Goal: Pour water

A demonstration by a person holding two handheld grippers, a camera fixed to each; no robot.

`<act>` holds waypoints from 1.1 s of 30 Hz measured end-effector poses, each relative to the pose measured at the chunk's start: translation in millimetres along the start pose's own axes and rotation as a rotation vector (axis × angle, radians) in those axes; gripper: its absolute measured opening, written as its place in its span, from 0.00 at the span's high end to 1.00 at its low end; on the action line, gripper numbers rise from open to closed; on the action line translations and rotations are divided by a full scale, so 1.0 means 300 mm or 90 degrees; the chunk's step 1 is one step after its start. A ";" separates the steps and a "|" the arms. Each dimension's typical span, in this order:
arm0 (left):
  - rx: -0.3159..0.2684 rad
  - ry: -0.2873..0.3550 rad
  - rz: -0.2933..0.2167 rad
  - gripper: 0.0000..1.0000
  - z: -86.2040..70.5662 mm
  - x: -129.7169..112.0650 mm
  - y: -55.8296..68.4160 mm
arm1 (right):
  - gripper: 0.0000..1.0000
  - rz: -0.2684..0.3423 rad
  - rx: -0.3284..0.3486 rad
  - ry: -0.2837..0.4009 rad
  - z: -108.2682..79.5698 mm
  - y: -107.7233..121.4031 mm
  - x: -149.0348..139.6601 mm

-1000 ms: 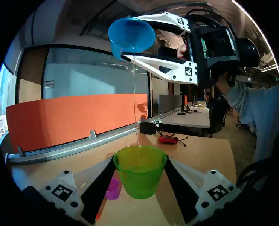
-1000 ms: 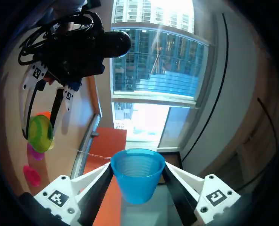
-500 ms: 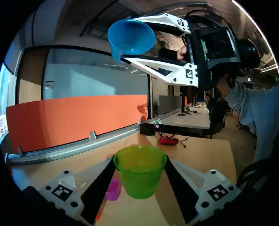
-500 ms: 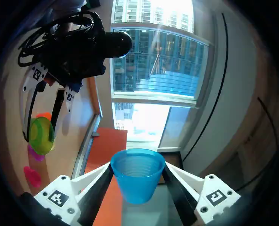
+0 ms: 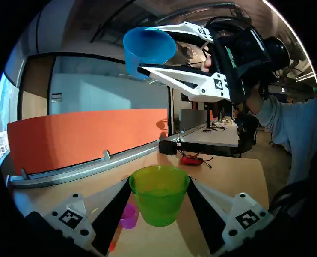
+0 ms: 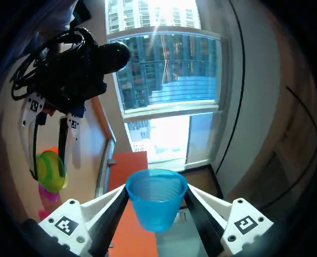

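Looks done pouring: no more trickle like a second ago. Still squeezing the blue cup (image 5: 149,43) in the right gripper (image 6: 156,190), rolled back a bit, high above the left gripper (image 5: 158,184), clamped snug on the green cup (image 5: 159,201).

The green cup (image 5: 159,196) and blue cup (image 6: 156,200) look translucent, glossy plastic; the table (image 5: 229,170) smooth matt wood.

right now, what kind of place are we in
Most likely an open-plan office in a city: an orange desk divider, more desks behind, and a large window facing towers.
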State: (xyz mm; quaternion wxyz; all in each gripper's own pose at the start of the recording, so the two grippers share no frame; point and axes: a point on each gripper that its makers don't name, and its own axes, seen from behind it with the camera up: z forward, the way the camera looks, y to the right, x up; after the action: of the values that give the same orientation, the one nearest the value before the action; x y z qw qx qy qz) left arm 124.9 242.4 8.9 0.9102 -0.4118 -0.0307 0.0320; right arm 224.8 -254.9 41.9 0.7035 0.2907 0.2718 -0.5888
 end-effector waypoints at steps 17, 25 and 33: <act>0.008 0.008 0.013 0.12 -0.013 0.027 -0.008 | 0.10 0.165 -0.009 0.010 -0.029 -0.029 0.002; 0.011 0.010 0.023 0.12 -0.017 0.039 -0.012 | 0.10 0.275 -0.003 0.020 -0.045 -0.054 0.020; 0.014 0.012 0.033 0.12 -0.027 0.049 -0.015 | 0.10 0.435 0.012 0.040 -0.056 -0.056 0.063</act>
State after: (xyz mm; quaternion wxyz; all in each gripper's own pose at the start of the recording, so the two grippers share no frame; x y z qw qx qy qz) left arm 140.2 234.5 7.4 0.9138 -0.4025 -0.0110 0.0524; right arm 210.7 -257.6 15.4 0.8487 0.3892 0.1750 -0.3124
